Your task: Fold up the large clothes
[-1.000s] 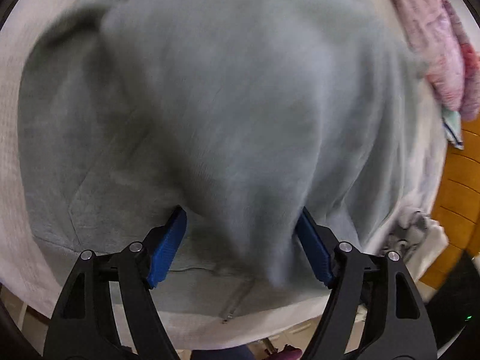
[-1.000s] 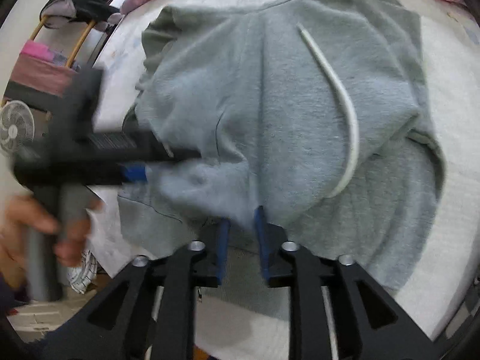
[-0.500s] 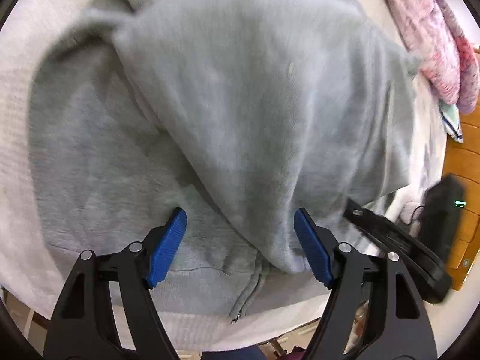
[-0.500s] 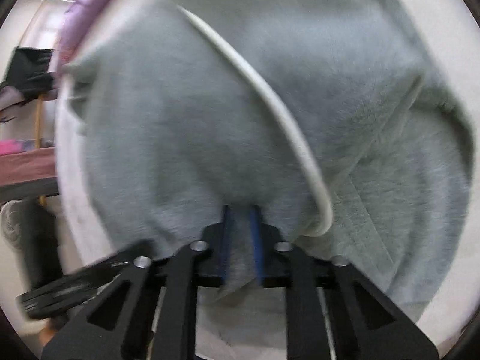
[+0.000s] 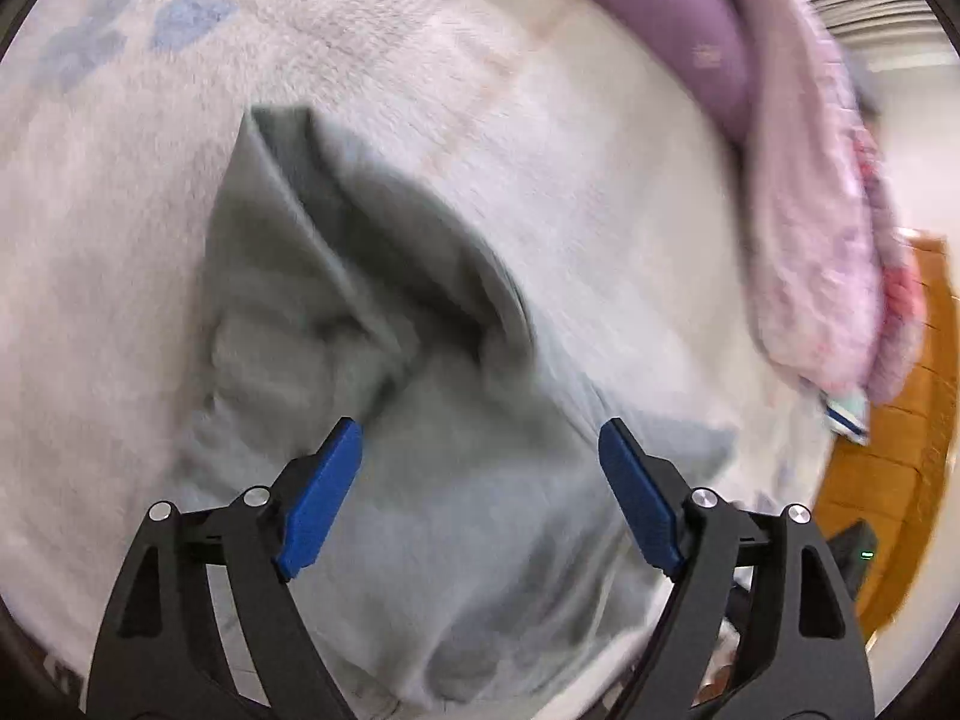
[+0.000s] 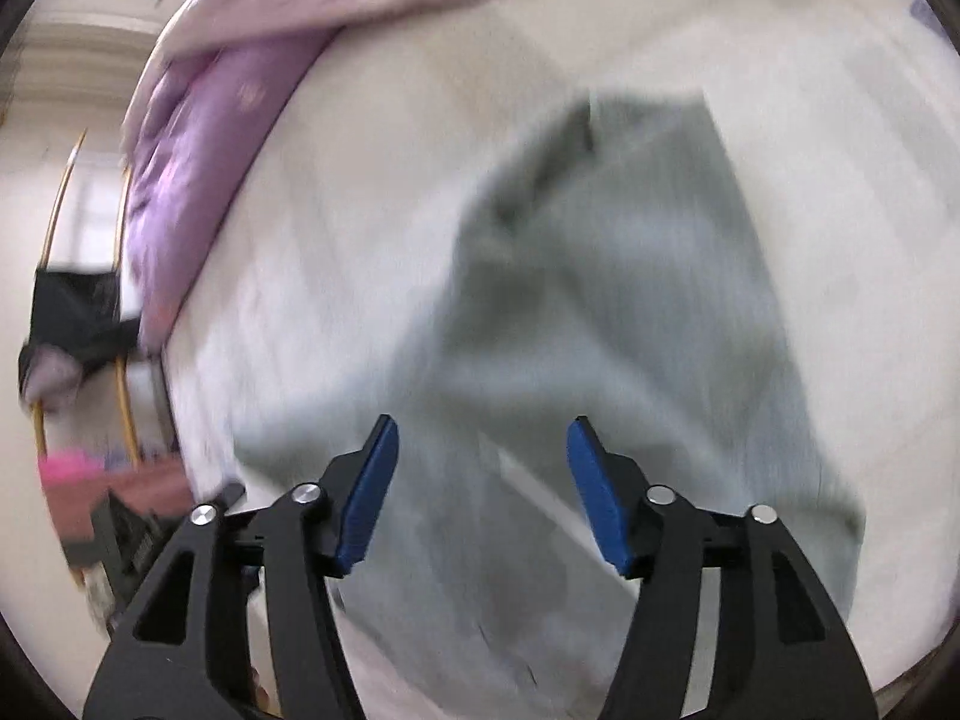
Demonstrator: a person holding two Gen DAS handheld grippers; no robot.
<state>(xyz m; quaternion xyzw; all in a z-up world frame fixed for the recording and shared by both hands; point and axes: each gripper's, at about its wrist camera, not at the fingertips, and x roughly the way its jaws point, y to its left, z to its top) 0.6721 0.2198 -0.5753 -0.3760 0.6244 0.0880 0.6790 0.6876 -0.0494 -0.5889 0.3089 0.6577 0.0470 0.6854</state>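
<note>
A grey hooded sweatshirt (image 5: 384,396) lies folded over itself on the white bedspread (image 5: 570,180); both views are blurred by motion. My left gripper (image 5: 480,438) hovers over its near part, jaws opening wide, nothing pressed between the blue pads. In the right wrist view the same sweatshirt (image 6: 630,300) stretches away from my right gripper (image 6: 483,435), whose jaws are opening, the pads apart and clear of the cloth. A pale drawstring (image 6: 534,486) shows faintly between them.
A purple pillow (image 5: 678,18) and a pink fleecy blanket (image 5: 828,252) lie along the far side of the bed. An orange wooden surface (image 5: 900,432) stands at the right. In the right wrist view a purple pillow (image 6: 198,138) and dark clothes on a rack (image 6: 72,306) are at left.
My right gripper was shut on a fold of the sweatshirt and has let go. Both grippers have swung away so more bedspread shows. The sweatshirt now lies folded narrower.
</note>
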